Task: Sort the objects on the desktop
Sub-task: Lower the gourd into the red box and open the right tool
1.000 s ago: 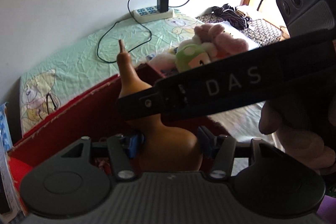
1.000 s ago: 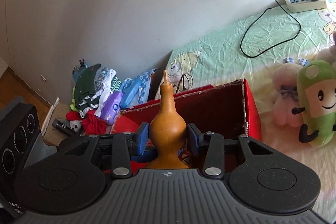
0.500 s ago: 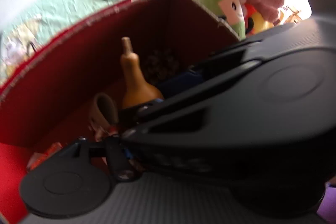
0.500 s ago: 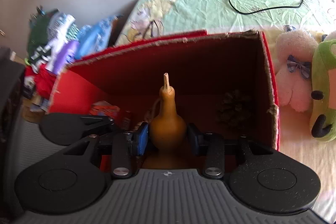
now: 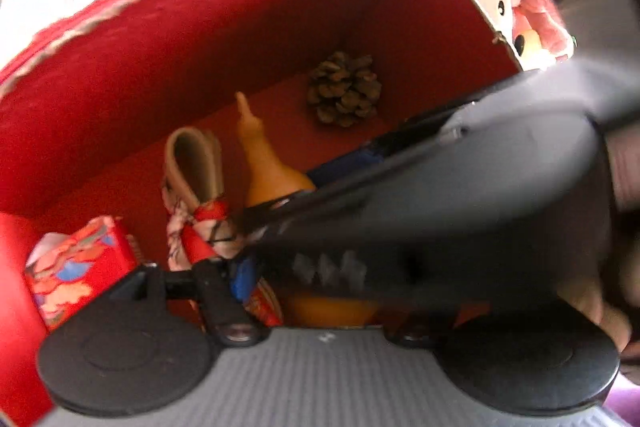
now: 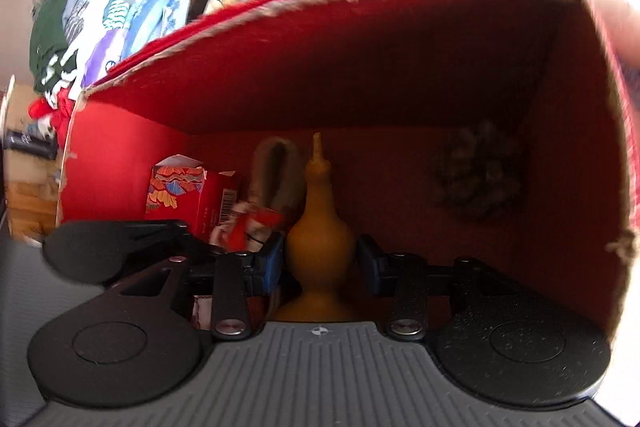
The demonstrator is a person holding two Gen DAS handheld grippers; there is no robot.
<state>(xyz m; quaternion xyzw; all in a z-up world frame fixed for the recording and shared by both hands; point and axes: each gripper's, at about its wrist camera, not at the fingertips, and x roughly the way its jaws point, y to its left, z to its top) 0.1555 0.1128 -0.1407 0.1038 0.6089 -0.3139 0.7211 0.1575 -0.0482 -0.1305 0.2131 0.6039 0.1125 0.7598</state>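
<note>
The gourd [image 6: 319,247] stood inside the red box [image 6: 360,67]; our right gripper [image 6: 320,261] flanked it, contact indeterminable; left gripper [image 5: 328,279] state indeterminable.

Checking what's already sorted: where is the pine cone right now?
The pine cone lies on the floor of the red box, at its far right corner, apart from the gourd; the right wrist view shows it blurred.
</note>
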